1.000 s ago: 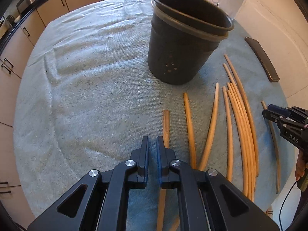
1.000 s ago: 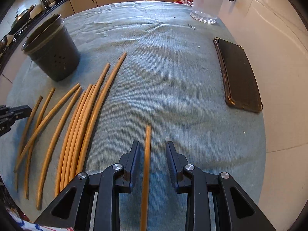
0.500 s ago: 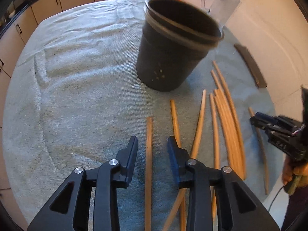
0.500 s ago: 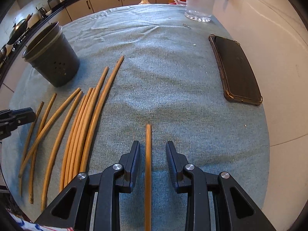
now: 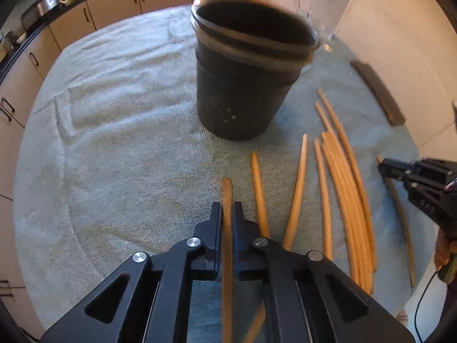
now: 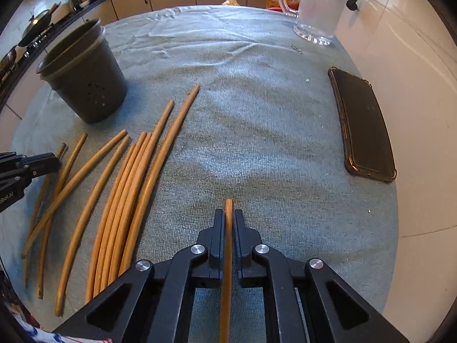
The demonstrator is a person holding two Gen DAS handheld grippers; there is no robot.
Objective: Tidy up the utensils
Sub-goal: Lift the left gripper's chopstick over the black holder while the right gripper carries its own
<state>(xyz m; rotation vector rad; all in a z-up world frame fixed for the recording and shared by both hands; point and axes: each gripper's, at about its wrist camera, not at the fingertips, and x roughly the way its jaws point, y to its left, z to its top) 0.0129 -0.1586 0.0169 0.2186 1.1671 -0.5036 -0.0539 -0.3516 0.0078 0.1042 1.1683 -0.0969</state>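
chopsticks point(image 6: 148, 183): about 11, bundle hard to separate | dark holder point(image 6: 85, 80): 1 | phone point(image 6: 362, 125): 1 | glass mug point(image 6: 317, 8): 1

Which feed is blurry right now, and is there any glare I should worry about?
Left wrist view: motion-smeared, the dark holder and glass jug streaked, the chopsticks soft. Right wrist view: sharp; bright glare only on the tiled wall. Both views bend straight lines strongly near the edges.
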